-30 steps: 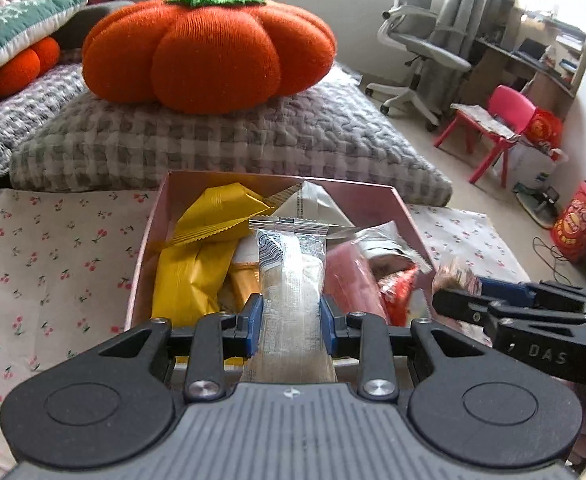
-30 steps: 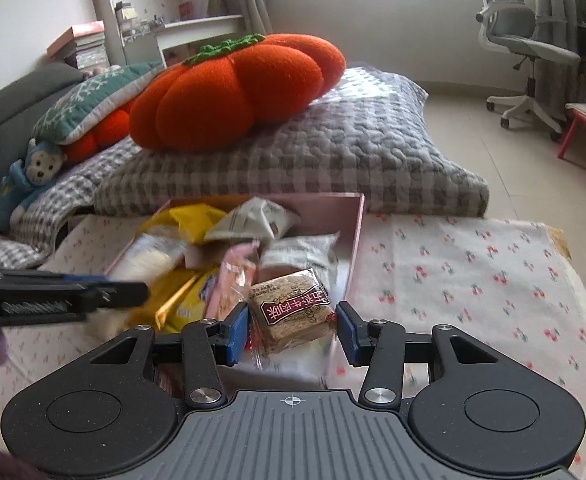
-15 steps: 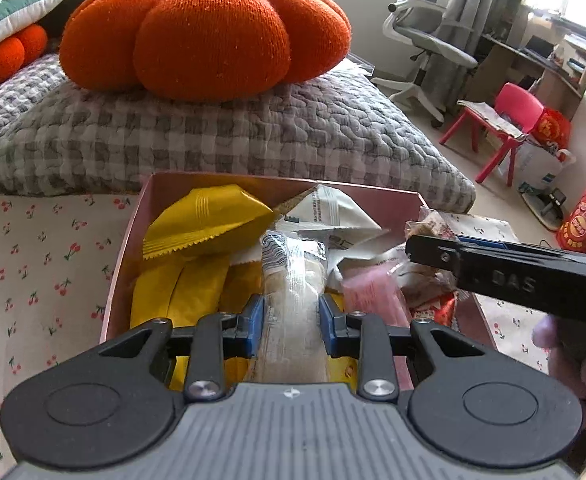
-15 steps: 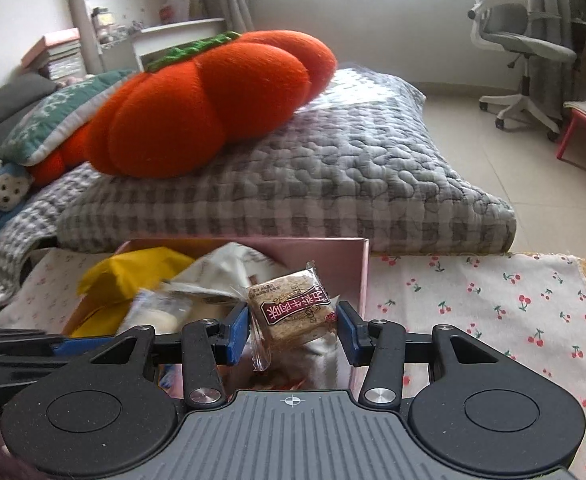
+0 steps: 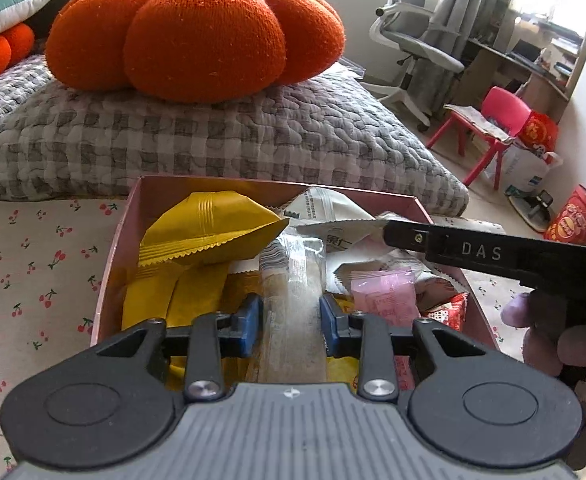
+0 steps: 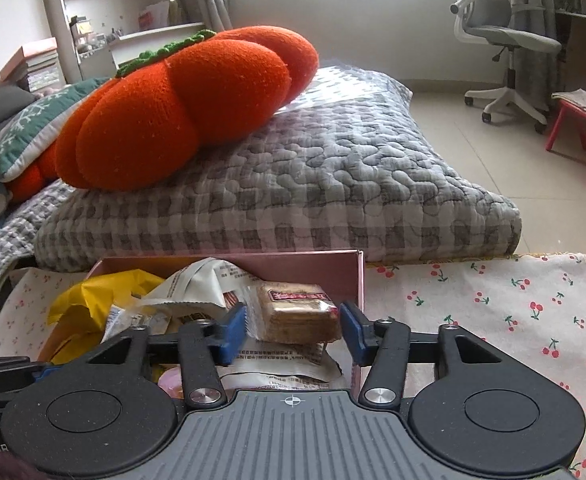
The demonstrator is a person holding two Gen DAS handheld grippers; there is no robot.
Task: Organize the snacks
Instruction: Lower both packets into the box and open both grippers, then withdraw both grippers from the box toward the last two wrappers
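Note:
A pink box (image 5: 117,248) on the cherry-print cloth holds several snack packets: yellow ones (image 5: 209,228), white ones (image 5: 325,208) and a pink one (image 5: 385,296). My left gripper (image 5: 291,320) is shut on a clear long snack packet (image 5: 293,280), held over the box. My right gripper (image 6: 293,330) has its jaws spread a little wider than a brown biscuit packet (image 6: 299,312), which sits between them over the box's right part (image 6: 357,280); a gap shows on each side. The right gripper also shows in the left wrist view (image 5: 389,230), above the white packets.
A grey quilted cushion (image 5: 213,140) with an orange pumpkin pillow (image 5: 197,36) lies right behind the box. The cherry-print cloth (image 6: 493,312) spreads to the right of the box. An office chair (image 6: 501,40) and a red child's chair (image 5: 489,128) stand farther off.
Both grippers moved forward over the box. The right gripper's jaws opened and the biscuit packet tipped flat between them. The left gripper kept its hold on the clear packet.

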